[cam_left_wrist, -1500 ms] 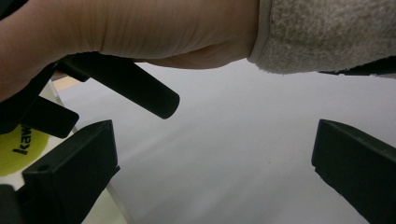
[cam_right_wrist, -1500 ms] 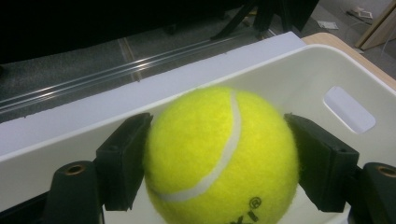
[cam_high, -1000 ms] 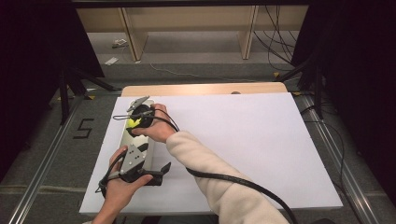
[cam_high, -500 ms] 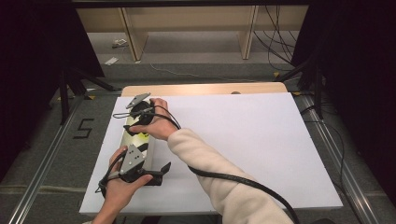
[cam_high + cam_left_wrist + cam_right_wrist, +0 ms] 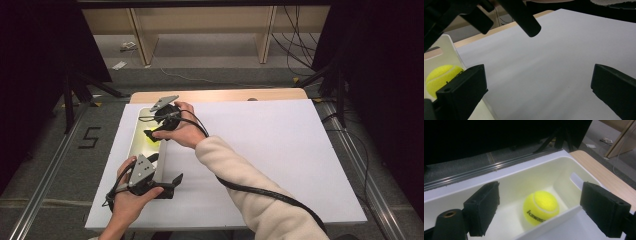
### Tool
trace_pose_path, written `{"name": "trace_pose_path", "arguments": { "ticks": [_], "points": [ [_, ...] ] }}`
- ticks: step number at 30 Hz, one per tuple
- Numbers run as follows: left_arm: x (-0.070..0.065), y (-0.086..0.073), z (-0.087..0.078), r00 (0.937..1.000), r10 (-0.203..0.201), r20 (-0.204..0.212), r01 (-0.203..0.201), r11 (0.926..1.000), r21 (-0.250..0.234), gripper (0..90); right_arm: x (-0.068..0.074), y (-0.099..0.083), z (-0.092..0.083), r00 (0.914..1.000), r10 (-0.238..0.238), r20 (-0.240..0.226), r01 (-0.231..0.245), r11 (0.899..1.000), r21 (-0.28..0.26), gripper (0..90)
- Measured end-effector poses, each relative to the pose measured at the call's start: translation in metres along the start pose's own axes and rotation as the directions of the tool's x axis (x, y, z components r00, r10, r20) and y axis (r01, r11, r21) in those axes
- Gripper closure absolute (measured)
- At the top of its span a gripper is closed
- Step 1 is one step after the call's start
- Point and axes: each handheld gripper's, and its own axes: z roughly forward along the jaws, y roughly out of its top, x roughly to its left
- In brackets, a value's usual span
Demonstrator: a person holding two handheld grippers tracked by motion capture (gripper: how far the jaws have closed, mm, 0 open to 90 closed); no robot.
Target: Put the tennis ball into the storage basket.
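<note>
R gripper hangs tilted down over the white bin, jaws just opened wide above the tennis ball – L gripper level at the bin's near end, jaws apart, empty.

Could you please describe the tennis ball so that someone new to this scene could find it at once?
Start at the white board covering the table, then go to its left edge, where a long cream bin lies. The tennis ball rests on the bin's floor below the open right claw; it is bright yellow, round and carries dark lettering.
</note>
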Motion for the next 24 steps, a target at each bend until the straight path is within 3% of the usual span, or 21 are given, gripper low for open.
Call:
{"name": "trace_pose_path", "arguments": {
  "ticks": [8,24],
  "points": [
    [0.000,0.000,0.000,1.0000,-0.001,-0.002,0.001,1.0000,-0.003,0.0,-0.008,-0.011,-0.023,0.9999,0.010,0.008,-0.010,1.000,-0.022,17.1],
    [-0.001,0.000,0.001,1.0000,-0.001,-0.003,0.001,1.0000,0.000,0.0,-0.033,-0.048,-0.068,0.9964,0.076,0.036,-0.075,0.996,-0.049,17.8]
  ]
}}
